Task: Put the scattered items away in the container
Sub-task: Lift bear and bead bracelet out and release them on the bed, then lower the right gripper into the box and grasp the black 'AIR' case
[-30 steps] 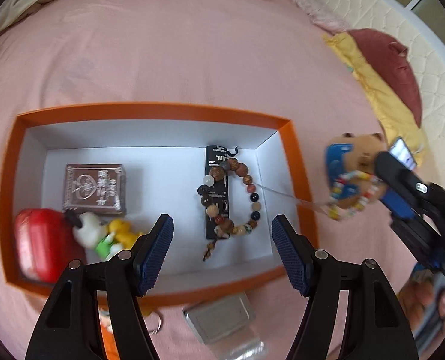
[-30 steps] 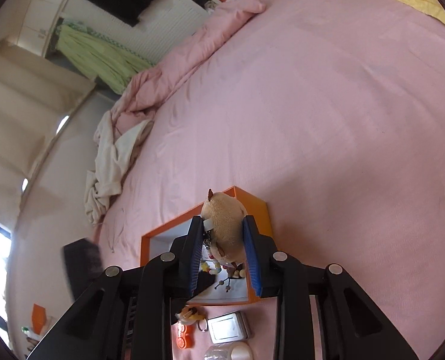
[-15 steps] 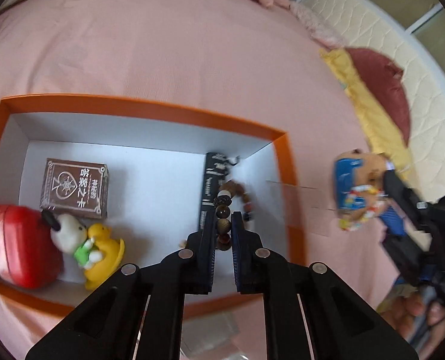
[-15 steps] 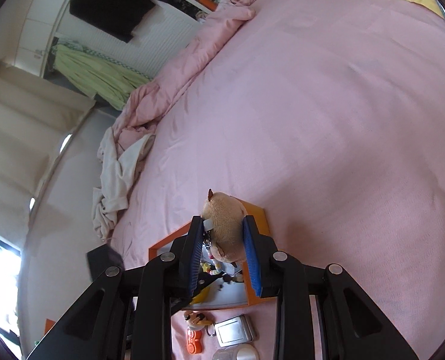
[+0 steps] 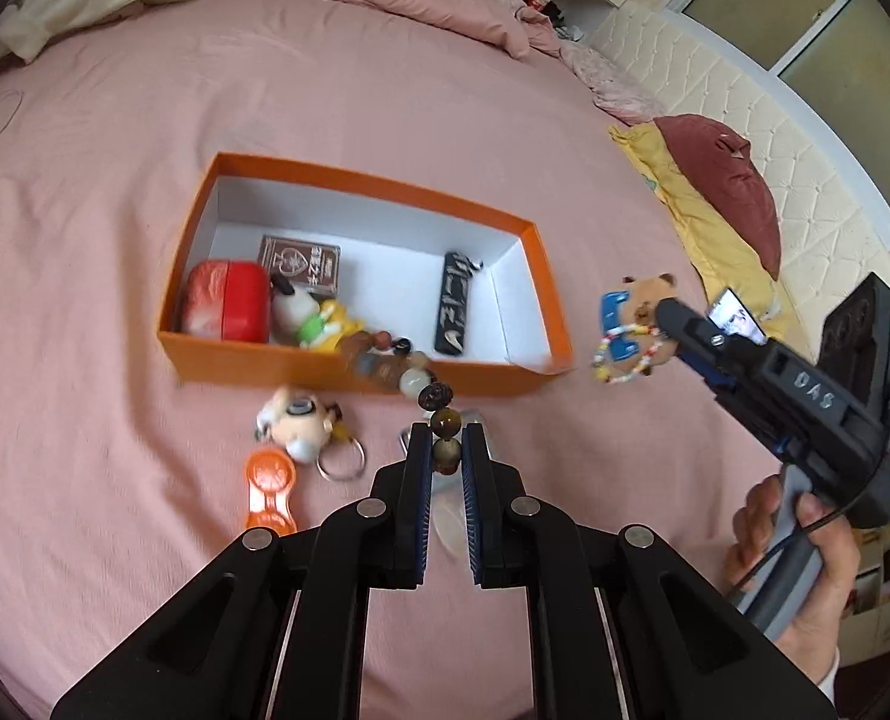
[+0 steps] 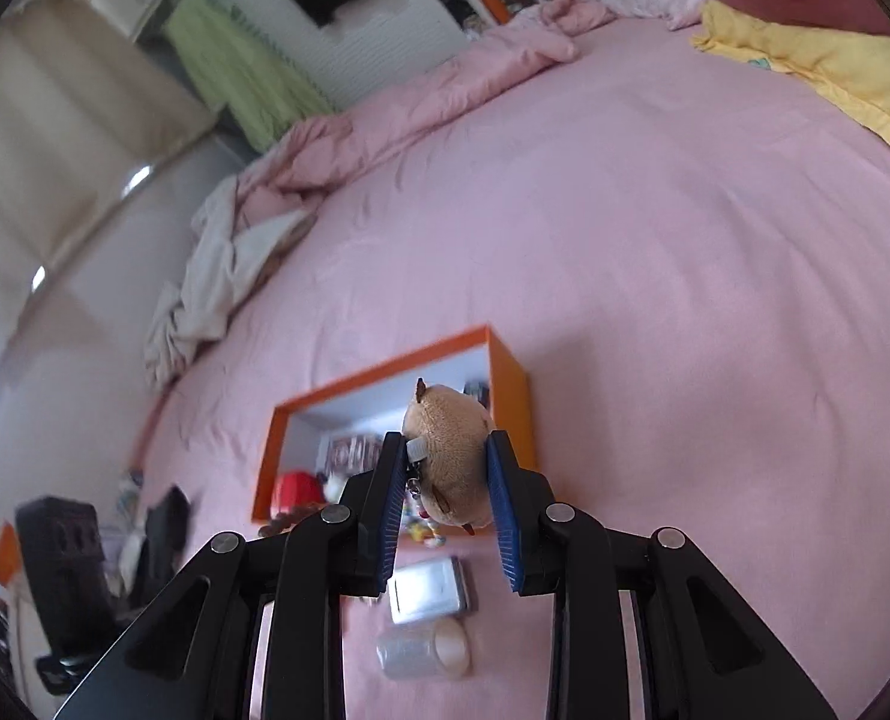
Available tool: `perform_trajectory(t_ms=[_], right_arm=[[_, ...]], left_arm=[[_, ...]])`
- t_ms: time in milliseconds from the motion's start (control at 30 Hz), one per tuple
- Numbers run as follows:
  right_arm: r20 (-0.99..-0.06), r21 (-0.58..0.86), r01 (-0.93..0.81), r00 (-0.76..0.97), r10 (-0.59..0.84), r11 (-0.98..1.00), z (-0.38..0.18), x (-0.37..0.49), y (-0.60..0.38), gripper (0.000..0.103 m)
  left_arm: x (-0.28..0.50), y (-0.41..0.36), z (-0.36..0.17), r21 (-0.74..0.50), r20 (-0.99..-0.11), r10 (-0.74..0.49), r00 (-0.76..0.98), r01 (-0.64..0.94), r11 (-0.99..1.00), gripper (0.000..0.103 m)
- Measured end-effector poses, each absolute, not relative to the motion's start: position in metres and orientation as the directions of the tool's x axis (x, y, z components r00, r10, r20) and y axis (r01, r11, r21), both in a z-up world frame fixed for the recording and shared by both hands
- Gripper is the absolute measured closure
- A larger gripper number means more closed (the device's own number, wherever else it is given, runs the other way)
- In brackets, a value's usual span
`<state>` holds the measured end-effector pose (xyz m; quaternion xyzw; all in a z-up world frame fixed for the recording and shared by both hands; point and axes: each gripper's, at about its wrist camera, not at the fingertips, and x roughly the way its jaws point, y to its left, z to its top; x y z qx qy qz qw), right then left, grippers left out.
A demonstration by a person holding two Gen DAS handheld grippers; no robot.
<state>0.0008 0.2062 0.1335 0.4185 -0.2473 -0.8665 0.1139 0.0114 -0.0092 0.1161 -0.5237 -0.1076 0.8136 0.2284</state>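
Note:
An orange box [image 5: 222, 354] with a white inside lies on the pink bed; it also shows in the right wrist view [image 6: 508, 384]. It holds a red case [image 5: 225, 300], a brown card box [image 5: 299, 261], a Snoopy toy [image 5: 309, 318] and a black strip [image 5: 455, 312]. My left gripper [image 5: 445, 456] is shut on a bead bracelet [image 5: 411, 381] and holds it lifted in front of the box. My right gripper [image 6: 448, 468] is shut on a plush bear keychain [image 6: 451, 450], which also shows in the left wrist view [image 5: 640, 315], right of the box.
In front of the box lie a cartoon keychain [image 5: 297, 420], an orange tag [image 5: 270, 489], a metal tin [image 6: 429, 591] and a clear bottle [image 6: 426, 651]. Yellow and maroon pillows [image 5: 727, 180] lie at the right. Bedding is bunched at the far side.
My left gripper shut on the bead bracelet inside the box and pulled it up and back out over the near wall. My right gripper kept the bear beside the box.

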Motion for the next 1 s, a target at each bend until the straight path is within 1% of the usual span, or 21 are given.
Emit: perform_trajectory(t_ms=[67, 233, 300, 333, 367, 400, 433, 467, 500, 600, 733, 833, 900, 1000], right_arm=[[-0.705, 0.500, -0.019, -0.590, -0.395, -0.866, 0.129, 0.007, 0.199, 0.077], [-0.767, 0.472, -0.062, -0.520, -0.375, -0.879, 0.116, 0.014, 0.192, 0.077], [-0.791, 0.454, -0.082, -0.495, -0.359, -0.887, 0.110, 0.014, 0.190, 0.074], [-0.799, 0.447, -0.090, -0.489, -0.352, -0.890, 0.109, 0.013, 0.190, 0.074], [-0.801, 0.445, -0.099, -0.489, -0.346, -0.890, 0.108, 0.013, 0.191, 0.071], [-0.797, 0.450, -0.104, -0.495, -0.346, -0.887, 0.109, 0.013, 0.193, 0.063], [-0.791, 0.457, -0.107, -0.502, -0.348, -0.883, 0.110, 0.012, 0.195, 0.059], [-0.786, 0.462, -0.111, -0.509, -0.349, -0.880, 0.111, 0.012, 0.196, 0.052], [-0.781, 0.470, -0.112, -0.514, -0.354, -0.875, 0.112, 0.013, 0.198, 0.050], [-0.772, 0.487, -0.114, -0.520, -0.365, -0.866, 0.113, 0.012, 0.199, 0.050], [-0.739, 0.520, -0.060, -0.533, -0.413, -0.852, 0.117, 0.010, 0.193, 0.050], [-0.683, 0.566, 0.041, -0.535, -0.496, -0.824, 0.123, 0.006, 0.185, 0.050], [-0.687, 0.560, 0.065, -0.522, -0.506, -0.826, 0.121, -0.005, 0.180, 0.050], [-0.720, 0.536, 0.063, -0.486, -0.495, -0.842, 0.111, -0.030, 0.172, 0.052]], left_arm=[[0.017, -0.005, 0.116, -0.378, -0.822, 0.459, -0.338, -0.280, -0.883, 0.093], [0.026, -0.004, 0.108, -0.368, -0.853, 0.442, -0.278, -0.281, -0.886, 0.093], [0.028, -0.005, 0.105, -0.353, -0.866, 0.420, -0.271, -0.263, -0.898, 0.092], [0.028, -0.007, 0.104, -0.344, -0.874, 0.405, -0.269, -0.246, -0.906, 0.086], [0.028, -0.008, 0.102, -0.335, -0.882, 0.390, -0.266, -0.229, -0.914, 0.079], [0.028, -0.011, 0.102, -0.333, -0.884, 0.382, -0.270, -0.210, -0.919, 0.066], [0.026, -0.015, 0.102, -0.339, -0.880, 0.383, -0.282, -0.191, -0.921, 0.056], [0.026, -0.019, 0.103, -0.349, -0.874, 0.388, -0.294, -0.175, -0.920, 0.051], [0.025, -0.023, 0.104, -0.363, -0.865, 0.397, -0.308, -0.163, -0.917, 0.046], [0.020, -0.034, 0.107, -0.398, -0.841, 0.416, -0.345, -0.124, -0.909, 0.045], [0.010, -0.035, 0.104, -0.401, -0.838, 0.410, -0.361, -0.104, -0.910, 0.045], [0.004, -0.033, 0.103, -0.413, -0.809, 0.423, -0.408, -0.117, -0.903, 0.045], [-0.003, -0.030, 0.100, -0.395, -0.805, 0.404, -0.435, -0.116, -0.911, 0.044], [-0.012, -0.024, 0.093, -0.306, -0.834, 0.312, -0.456, -0.088, -0.948, 0.044]])
